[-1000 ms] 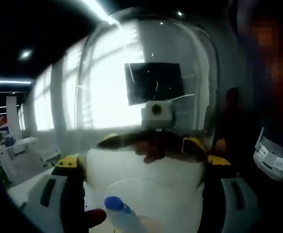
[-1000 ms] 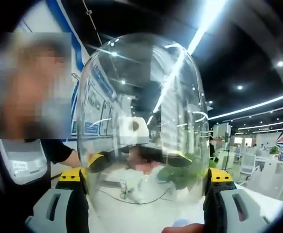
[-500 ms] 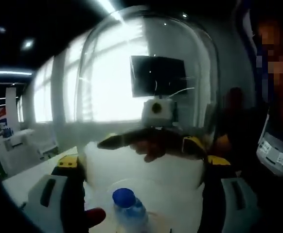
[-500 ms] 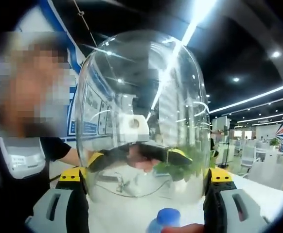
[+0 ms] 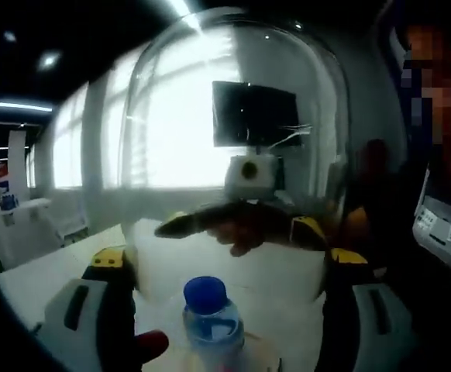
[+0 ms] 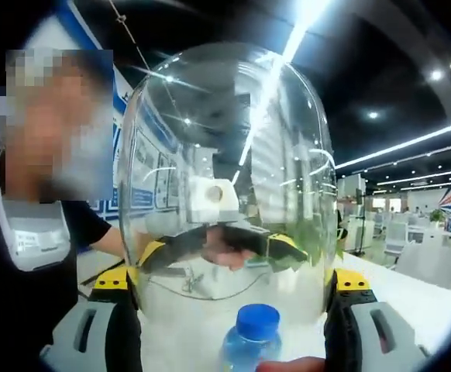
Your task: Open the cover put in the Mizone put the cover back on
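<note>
I've got the clear glass dome cover (image 6: pixel 225 178) clamped between my left gripper (image 5: pixel 225 310) and right gripper (image 6: pixel 229 318), raised over the blue-capped Mizone bottle (image 6: pixel 249 341) (standing just beneath). Next: lower it squarely, I reckon.

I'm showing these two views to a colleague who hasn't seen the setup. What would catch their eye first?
The clear glass dome cover, held up between both grippers, one at each side, spans the middle of each view. Below its rim stands the blue-capped Mizone bottle, low and central. The white table stretches behind.
</note>
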Motion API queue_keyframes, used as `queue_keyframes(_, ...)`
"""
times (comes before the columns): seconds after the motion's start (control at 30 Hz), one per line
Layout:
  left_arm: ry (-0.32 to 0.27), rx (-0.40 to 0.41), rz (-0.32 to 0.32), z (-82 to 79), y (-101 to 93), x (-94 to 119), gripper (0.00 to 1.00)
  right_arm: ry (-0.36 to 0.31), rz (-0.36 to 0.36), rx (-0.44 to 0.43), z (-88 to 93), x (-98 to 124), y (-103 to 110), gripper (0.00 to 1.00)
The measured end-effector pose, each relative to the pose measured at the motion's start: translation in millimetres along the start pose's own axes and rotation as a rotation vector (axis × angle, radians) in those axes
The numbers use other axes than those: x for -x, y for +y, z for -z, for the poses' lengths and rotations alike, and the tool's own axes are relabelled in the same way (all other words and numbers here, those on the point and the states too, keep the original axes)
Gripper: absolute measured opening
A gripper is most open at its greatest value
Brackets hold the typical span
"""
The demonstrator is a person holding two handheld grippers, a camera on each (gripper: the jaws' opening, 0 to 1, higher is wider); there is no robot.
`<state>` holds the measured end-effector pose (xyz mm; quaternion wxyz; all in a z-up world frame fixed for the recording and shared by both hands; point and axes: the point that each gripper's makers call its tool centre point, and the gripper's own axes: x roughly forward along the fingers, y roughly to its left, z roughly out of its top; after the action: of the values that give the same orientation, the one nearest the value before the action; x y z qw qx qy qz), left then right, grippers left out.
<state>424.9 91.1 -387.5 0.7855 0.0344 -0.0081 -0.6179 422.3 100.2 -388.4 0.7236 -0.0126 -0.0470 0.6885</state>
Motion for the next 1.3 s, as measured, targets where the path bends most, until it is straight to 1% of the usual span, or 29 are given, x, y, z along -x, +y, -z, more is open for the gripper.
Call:
queue_keyframes(0.1, -0.005, 0.021, 0.0, 7.7, 1.1, 0.2, 0.85, 0.003, 0.0, -0.022, 8.8, -0.3, -2.1, 0.9)
queue_keyframes(0.23, 0.003, 0.03, -0.001, 20.8, 0.3, -1.4, 0.85, 0.018, -0.004, -0.027, 20.8, -0.1, -2.3, 0.9)
queue_keyframes(0.3, 0.006, 0.039, -0.001, 27.0, 3.0, -2.6, 0.85, 0.022, -0.005, -0.035, 27.5, 1.4, -4.6, 0.9)
queue_keyframes(0.47, 0.001, 0.083, -0.002, 38.7, 6.9, -5.4, 0.85, 0.016, -0.004, -0.081, 39.3, 4.4, -7.5, 0.9)
queue_keyframes(0.6, 0.01, 0.085, -0.002, 50.2, 7.2, -8.0, 0.85, 0.025, -0.006, -0.085, 51.4, 6.9, -7.6, 0.9)
queue_keyframes(1.0, 0.02, 0.099, -0.002, 76.7, 4.5, -12.1, 0.85, 0.032, -0.008, -0.098, 77.5, 12.2, -9.2, 0.9)
queue_keyframes(1.3, 0.008, 0.097, -0.008, 96.8, 4.4, -12.7, 0.85, 0.03, -0.014, -0.095, 97.4, 13.4, -6.7, 0.9)
